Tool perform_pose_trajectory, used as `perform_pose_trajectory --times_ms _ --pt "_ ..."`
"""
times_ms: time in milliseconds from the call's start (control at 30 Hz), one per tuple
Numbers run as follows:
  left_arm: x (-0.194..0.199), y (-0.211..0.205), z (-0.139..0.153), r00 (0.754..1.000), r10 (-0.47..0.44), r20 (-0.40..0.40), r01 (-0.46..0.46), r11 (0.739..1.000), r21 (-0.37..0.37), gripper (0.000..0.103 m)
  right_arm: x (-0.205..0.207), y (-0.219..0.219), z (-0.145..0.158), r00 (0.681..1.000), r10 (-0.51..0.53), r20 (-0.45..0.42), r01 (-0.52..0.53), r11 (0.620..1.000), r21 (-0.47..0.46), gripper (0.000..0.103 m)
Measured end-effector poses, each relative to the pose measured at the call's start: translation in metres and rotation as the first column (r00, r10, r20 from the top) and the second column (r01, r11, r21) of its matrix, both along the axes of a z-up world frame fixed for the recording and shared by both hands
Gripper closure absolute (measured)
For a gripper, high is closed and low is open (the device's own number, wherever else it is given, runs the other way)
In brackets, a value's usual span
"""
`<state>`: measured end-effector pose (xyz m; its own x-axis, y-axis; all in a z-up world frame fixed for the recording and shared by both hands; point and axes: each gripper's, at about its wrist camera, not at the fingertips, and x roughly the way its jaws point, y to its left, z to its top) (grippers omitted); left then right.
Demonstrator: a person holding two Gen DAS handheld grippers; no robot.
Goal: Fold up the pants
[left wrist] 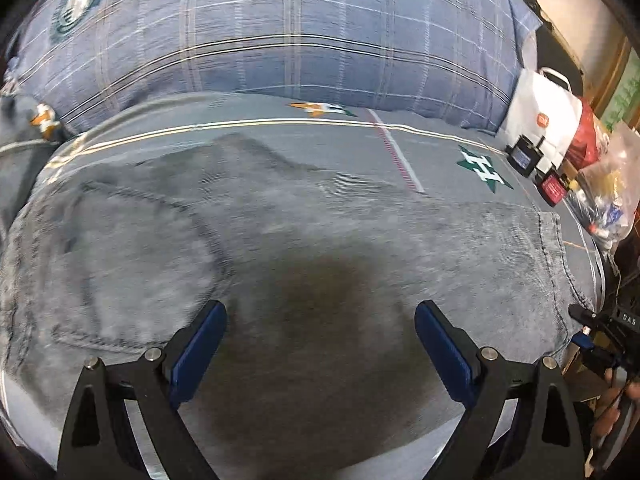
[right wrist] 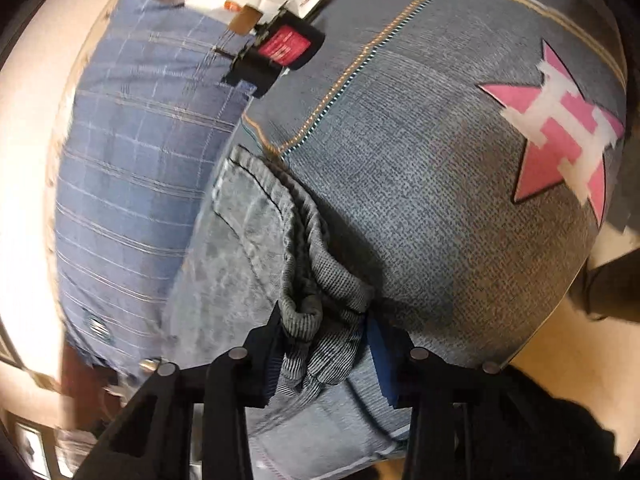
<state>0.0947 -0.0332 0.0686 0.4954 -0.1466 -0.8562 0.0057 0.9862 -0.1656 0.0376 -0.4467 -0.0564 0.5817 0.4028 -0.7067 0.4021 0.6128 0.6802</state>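
Grey corduroy pants (left wrist: 280, 240) lie spread across a grey bedsheet (left wrist: 440, 136) in the left wrist view, with a back pocket at the left and a stitched hem at the right. My left gripper (left wrist: 320, 340) is open and empty, hovering just above the middle of the pants. My right gripper (right wrist: 324, 344) is shut on a bunched edge of the pants (right wrist: 256, 220), by the hem and pocket stitching. The right gripper also shows at the right edge of the left wrist view (left wrist: 588, 328).
A blue plaid pillow (left wrist: 280, 32) lies behind the pants. A white bag (left wrist: 544, 120), a red bag (left wrist: 592, 140), small black boxes (left wrist: 524, 156) and a plastic bag (left wrist: 612, 208) crowd the bed's right edge. The sheet carries a pink star print (right wrist: 560, 132).
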Motion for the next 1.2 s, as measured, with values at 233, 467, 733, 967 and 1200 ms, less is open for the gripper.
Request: perform_pose_trajectory --times_ms 233,467,733,967,1200 --pt "0.02 -0.056 -0.01 0.995 -0.097 -0.005 0.097 0.988 0.116 0.008 0.01 0.016 0.011 0.999 0.054 -0.005 -0.054 0.99 -0.131 0.042" --pt "0.017 -0.075 -0.003 0.988 -0.15 0.041 0.139 0.971 0.192 0.008 0.011 0.016 0.01 0.996 0.086 -0.018 -0.088 0.983 -0.159 0.069" --pt "0.023 -0.082 -0.026 0.984 -0.174 -0.032 0.177 0.951 0.253 0.006 0.01 0.016 0.011 0.996 0.084 -0.023 -0.087 0.983 -0.164 0.07" --pt "0.024 -0.085 -0.027 0.977 -0.199 -0.071 0.21 0.944 0.254 0.01 0.011 0.03 0.031 0.994 0.109 -0.006 -0.107 0.964 -0.244 0.078" --pt "0.025 -0.089 -0.031 0.976 -0.214 -0.042 0.217 0.935 0.279 0.007 0.013 0.049 0.055 0.989 0.147 0.001 -0.137 0.925 -0.354 0.081"
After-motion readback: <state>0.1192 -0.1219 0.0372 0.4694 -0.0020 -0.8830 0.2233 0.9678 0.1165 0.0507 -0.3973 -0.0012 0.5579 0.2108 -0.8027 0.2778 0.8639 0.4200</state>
